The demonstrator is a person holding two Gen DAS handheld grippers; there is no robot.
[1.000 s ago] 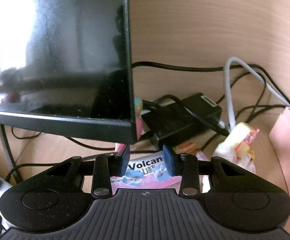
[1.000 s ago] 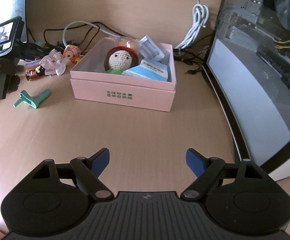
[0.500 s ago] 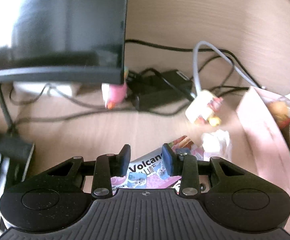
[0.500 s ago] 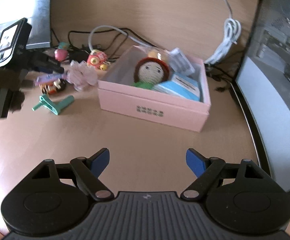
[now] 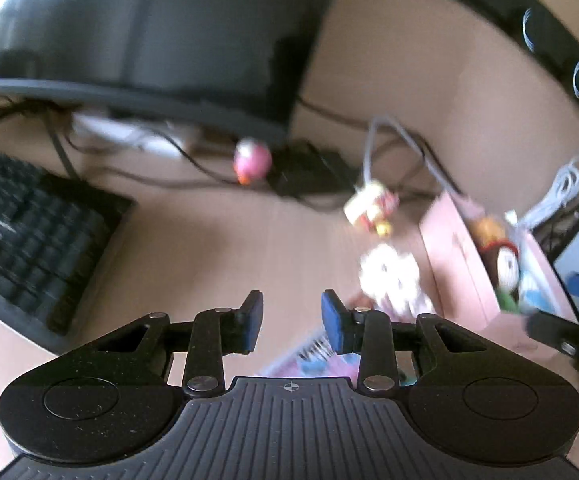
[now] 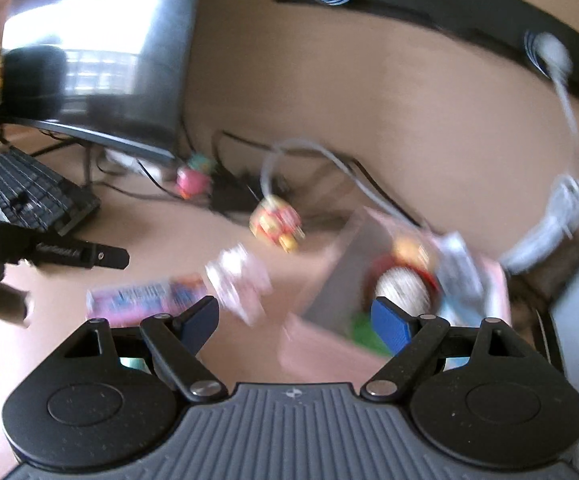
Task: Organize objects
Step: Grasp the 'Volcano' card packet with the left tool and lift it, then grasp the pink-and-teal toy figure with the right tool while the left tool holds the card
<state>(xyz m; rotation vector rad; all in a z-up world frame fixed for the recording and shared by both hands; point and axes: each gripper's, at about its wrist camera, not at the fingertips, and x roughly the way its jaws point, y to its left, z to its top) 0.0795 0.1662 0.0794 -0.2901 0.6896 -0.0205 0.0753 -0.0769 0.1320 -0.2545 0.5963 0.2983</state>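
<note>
Both views are blurring a lot. A dark monitor (image 5: 149,40) is standing over the wooden desk (image 5: 217,248), with a keyboard (image 5: 29,240) lying at its left. The pink box (image 6: 321,344) is sitting on the right, holding a crocheted doll (image 6: 401,292). The flat pink packet (image 6: 145,300) is lying on the desk beside the box, by a frilly white-pink thing (image 6: 241,280). The right gripper (image 6: 295,320) is gaping wide with nothing held. The left gripper (image 5: 291,322) has just been narrowing, with the packet only half behind its right pad, and nothing's pinched as far as I can see.

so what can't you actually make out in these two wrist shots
- Flat pink printed packet: left wrist view, motion blur smears its print, and the left gripper with its body covers the near end.
- Open pink cardboard box: right wrist view, blurred; the right gripper fingers cross its front, so the contents beyond the crocheted doll are unclear.
- Small green item: right wrist view, mostly behind a finger linkage.
</note>
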